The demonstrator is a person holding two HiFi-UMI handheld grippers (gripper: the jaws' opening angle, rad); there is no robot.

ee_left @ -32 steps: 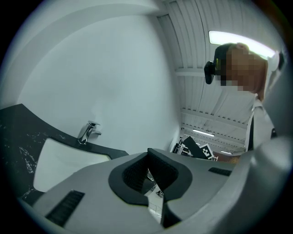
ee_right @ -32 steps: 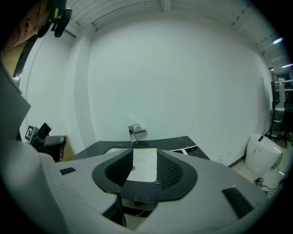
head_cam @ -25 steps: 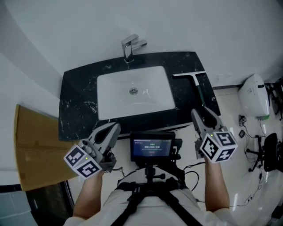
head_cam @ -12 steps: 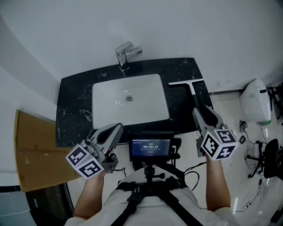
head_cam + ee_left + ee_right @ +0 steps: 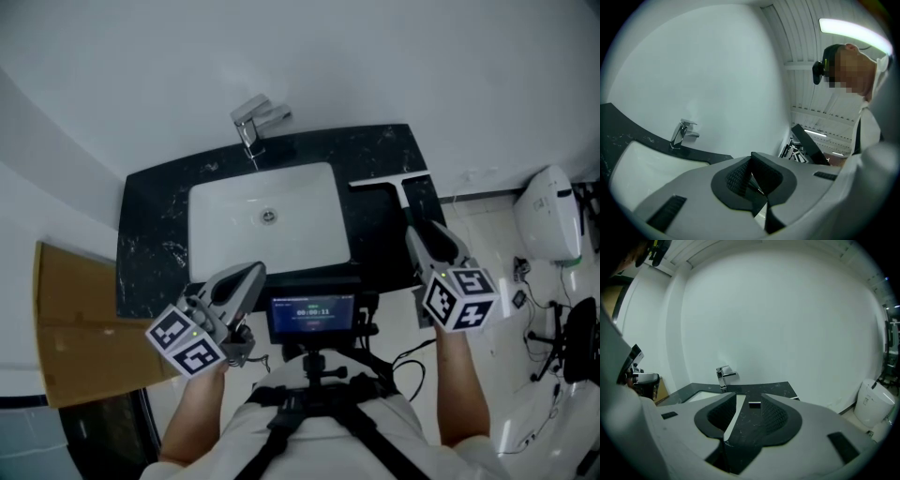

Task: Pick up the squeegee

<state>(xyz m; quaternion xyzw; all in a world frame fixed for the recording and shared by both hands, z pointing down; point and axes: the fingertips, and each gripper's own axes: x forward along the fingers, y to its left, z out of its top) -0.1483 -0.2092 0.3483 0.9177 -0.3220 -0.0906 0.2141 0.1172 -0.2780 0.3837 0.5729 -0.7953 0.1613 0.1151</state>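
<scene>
The squeegee (image 5: pixel 401 188) lies on the right end of the black marble counter (image 5: pixel 155 239), its pale blade toward the wall and its dark handle pointing at me. My right gripper (image 5: pixel 422 236) hovers over the handle's near end with its jaws open. In the right gripper view a small part of the squeegee (image 5: pixel 754 404) shows in the gap of the right gripper (image 5: pixel 749 398). My left gripper (image 5: pixel 251 274) hangs in front of the counter's near edge, shut and holding nothing. In its own view the left gripper (image 5: pixel 751 156) has its pads meeting at the tip.
A white sink basin (image 5: pixel 267 220) is set in the counter, with a chrome faucet (image 5: pixel 253 117) behind it against the white wall. A small screen (image 5: pixel 309 314) is mounted at my chest. Cardboard (image 5: pixel 75 328) lies at the left; a white device (image 5: pixel 548 225) stands on the floor at the right.
The view has drifted, so counter and sink sit a little further left in the frame. My right gripper has edged closer to the squeegee's handle. The left gripper has hardly moved.
</scene>
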